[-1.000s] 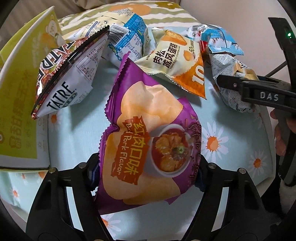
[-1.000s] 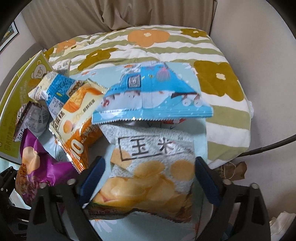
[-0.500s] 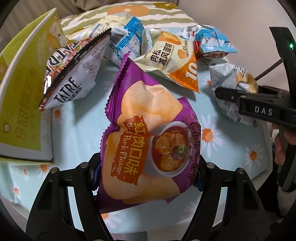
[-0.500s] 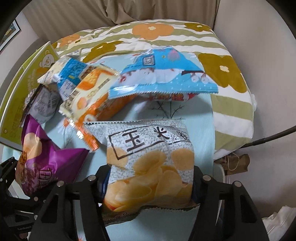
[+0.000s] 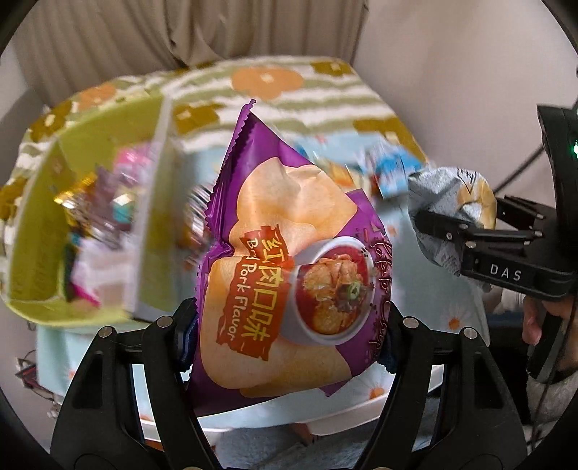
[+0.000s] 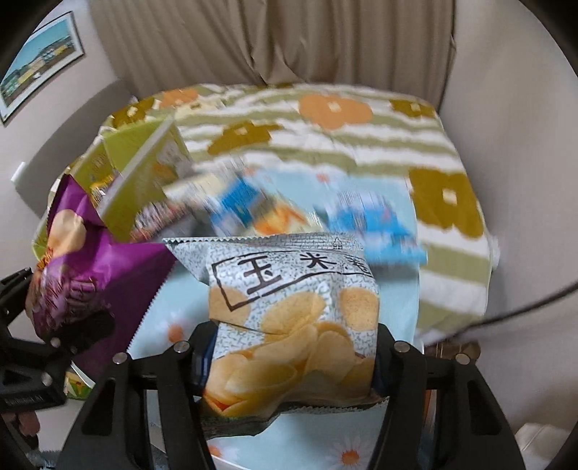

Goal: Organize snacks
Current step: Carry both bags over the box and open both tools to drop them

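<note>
Between the black fingers of the left claw (image 5: 289, 336), low in the left wrist view, a purple braised-pork-flavour potato chip bag (image 5: 289, 274) is clamped at its sides and stands up toward twelve o'clock, clear of the daisy-print surface (image 5: 458, 318) beneath it. At nine o'clock sits a yellow-green cardboard box (image 5: 39, 231) with blurred bright wrappers inside. At three o'clock the right claw (image 5: 466, 224) comes in from the edge, closed on a grey corn-chip bag (image 5: 444, 213), with a person's fingers (image 5: 534, 321) wrapped on its handle below. Behind, toward twelve o'clock, lies a striped blanket with orange and olive flowers (image 5: 267, 81) in front of a beige curtain (image 5: 180, 32). Through the right wrist view, the right claw (image 6: 292, 358) grips the grey corn-chip bag (image 6: 292, 318) by both sides at six o'clock; its jaws have just been closing on it, and the bag hangs above the daisy-print surface (image 6: 303, 441). At nine o'clock the left claw (image 6: 54, 347) holds the purple bag (image 6: 86, 267). Blurred blue snack packets (image 6: 375, 224) lie past the grey bag toward one o'clock, the yellow-green box (image 6: 137, 173) at ten o'clock, and a framed picture (image 6: 39, 61) on the wall at eleven.
</note>
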`<state>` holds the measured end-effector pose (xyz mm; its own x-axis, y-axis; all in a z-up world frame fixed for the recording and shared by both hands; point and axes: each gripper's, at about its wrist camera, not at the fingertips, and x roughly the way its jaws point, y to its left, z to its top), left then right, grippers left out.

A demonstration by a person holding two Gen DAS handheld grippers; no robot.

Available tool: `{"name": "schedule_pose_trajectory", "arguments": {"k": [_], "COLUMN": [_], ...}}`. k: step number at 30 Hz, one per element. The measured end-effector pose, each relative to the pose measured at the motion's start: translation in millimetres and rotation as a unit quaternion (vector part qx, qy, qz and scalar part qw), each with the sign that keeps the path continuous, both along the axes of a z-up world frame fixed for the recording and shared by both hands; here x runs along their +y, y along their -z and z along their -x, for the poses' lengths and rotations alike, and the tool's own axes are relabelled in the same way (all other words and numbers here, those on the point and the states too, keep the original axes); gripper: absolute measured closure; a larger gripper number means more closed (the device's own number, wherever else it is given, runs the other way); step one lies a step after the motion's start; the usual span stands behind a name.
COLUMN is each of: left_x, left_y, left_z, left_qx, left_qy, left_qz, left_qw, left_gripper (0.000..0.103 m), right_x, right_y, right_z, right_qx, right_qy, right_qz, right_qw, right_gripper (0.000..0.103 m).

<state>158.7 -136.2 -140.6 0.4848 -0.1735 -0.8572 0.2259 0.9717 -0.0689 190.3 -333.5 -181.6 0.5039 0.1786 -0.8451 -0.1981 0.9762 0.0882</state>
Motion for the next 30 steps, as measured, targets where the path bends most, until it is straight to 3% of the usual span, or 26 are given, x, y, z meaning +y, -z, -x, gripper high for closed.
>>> {"name": "schedule_pose_trajectory", "arguments": {"k": [7, 14, 22, 25, 27, 30], "left_x": [78.3, 163.9, 243.3, 265.3, 271.8, 275.9], "left_y": [-49.1, -64.3, -42.6, -26.0, -17.1, -3.0], "left_z": [-37.5, -90.7, -159.7, -187.1, -198.7, -213.0], "left_qx": [-0.049, -0.052, -0.033, -0.015, -0.006, 0.006], "left_qy": [-0.035, -0.058, -0.056, -0.05, -0.046, -0.041], "left_qz": [-0.002, 0.0, -0.006, 0.008, 0.012, 0.005], "left_qw": [0.9982, 0.997, 0.9979, 0.9986, 0.9988, 0.9991], "left_gripper": [0.033, 0.033, 0.032, 0.031, 0.026, 0.01], "right_x": [63.4, 148.2, 223.2, 241.7, 251.1, 256.8], "right_y": [-50.4, -76.5, -69.9, -63.4, -58.5, -52.5], "right_z": [-30.3, -68.9, -113.2, -125.3, -131.4, -136.0], "right_qx": [-0.053, -0.079, -0.072, -0.062, -0.054, -0.045], "right_qy": [-0.02, -0.044, -0.033, -0.021, -0.01, 0.004], "right_qz": [-0.022, -0.035, -0.049, -0.049, -0.049, -0.047], "right_qw": [0.998, 0.995, 0.996, 0.997, 0.997, 0.998], "right_gripper": [0.045, 0.045, 0.045, 0.045, 0.045, 0.045]}}
